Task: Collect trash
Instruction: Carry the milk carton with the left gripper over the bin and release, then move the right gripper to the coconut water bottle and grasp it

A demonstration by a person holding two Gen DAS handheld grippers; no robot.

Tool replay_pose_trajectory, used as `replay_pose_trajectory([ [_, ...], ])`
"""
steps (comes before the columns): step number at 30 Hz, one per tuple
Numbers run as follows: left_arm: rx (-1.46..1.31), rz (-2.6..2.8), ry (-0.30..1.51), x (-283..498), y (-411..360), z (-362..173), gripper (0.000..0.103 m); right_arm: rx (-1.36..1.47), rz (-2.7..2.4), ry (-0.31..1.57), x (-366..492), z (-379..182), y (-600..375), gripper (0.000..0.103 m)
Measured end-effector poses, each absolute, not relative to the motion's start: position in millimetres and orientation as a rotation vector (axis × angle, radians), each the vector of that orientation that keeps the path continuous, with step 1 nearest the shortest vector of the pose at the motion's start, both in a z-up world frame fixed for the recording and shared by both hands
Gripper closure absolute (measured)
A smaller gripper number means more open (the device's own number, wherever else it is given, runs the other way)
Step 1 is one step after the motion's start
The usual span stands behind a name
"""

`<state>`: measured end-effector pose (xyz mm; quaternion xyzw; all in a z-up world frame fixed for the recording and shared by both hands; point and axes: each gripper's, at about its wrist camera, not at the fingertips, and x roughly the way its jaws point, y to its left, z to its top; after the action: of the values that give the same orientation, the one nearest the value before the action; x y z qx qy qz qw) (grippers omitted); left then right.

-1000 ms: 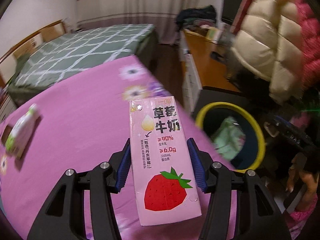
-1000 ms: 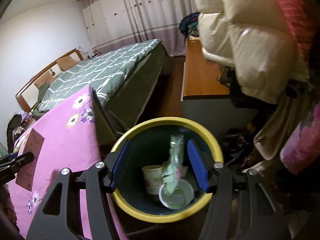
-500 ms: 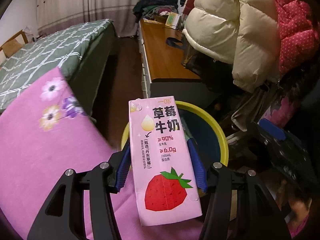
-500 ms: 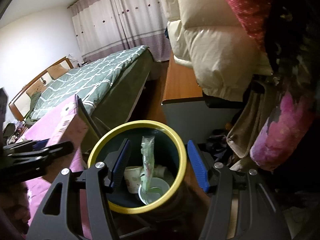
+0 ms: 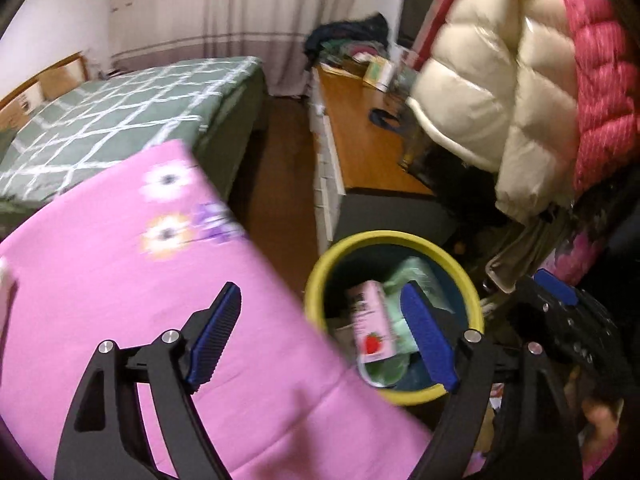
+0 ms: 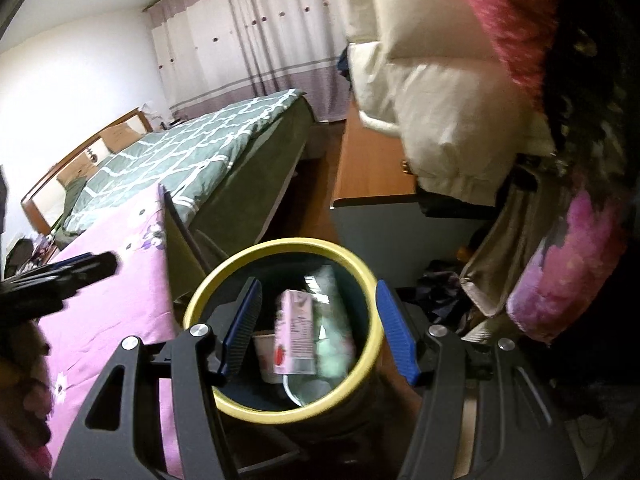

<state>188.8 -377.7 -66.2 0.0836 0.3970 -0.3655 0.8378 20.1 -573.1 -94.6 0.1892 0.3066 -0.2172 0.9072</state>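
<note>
Both grippers angled down, left gripper (image 5: 320, 340) jaws opening

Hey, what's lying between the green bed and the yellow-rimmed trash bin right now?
Bare wooden floor between the green bed and the trash bin, with nothing lying on it; the left wrist view shows it.

We are looking through two fisheye wrist cameras, each peering forward and downward along its own fingers. The left wrist view is sitting above the pink cover (image 5: 132, 280), with the yellow-rimmed bin (image 5: 394, 238) at four o'clock and the green bed (image 5: 120, 120) at ten o'clock. The right wrist view is hovering close over that same bin (image 6: 280, 246), now at six o'clock, facing the bed (image 6: 192, 152) at ten o'clock. Both are sharing the bin, bed, pink cover (image 6: 112, 280) and hanging cream jacket (image 5: 480, 80) (image 6: 440, 112).
</note>
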Motion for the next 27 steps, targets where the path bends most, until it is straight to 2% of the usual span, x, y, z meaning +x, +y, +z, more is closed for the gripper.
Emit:
replay_pose_trajectory([
  [12, -0.004, -0.355, 0.737, 207, -127, -57, 0.020, 0.292, -0.265, 0.676, 90, -79, -498, 0.046],
  [21, -0.095, -0.062, 0.726, 216, 27, -90, 0.019, 0.172, -0.045, 0.687, 170, -60, -378, 0.046],
  [27, -0.162, 0.068, 0.730, 222, 93, -113, 0.019, 0.093, 0.124, 0.704, 224, -56, -274, 0.045],
])
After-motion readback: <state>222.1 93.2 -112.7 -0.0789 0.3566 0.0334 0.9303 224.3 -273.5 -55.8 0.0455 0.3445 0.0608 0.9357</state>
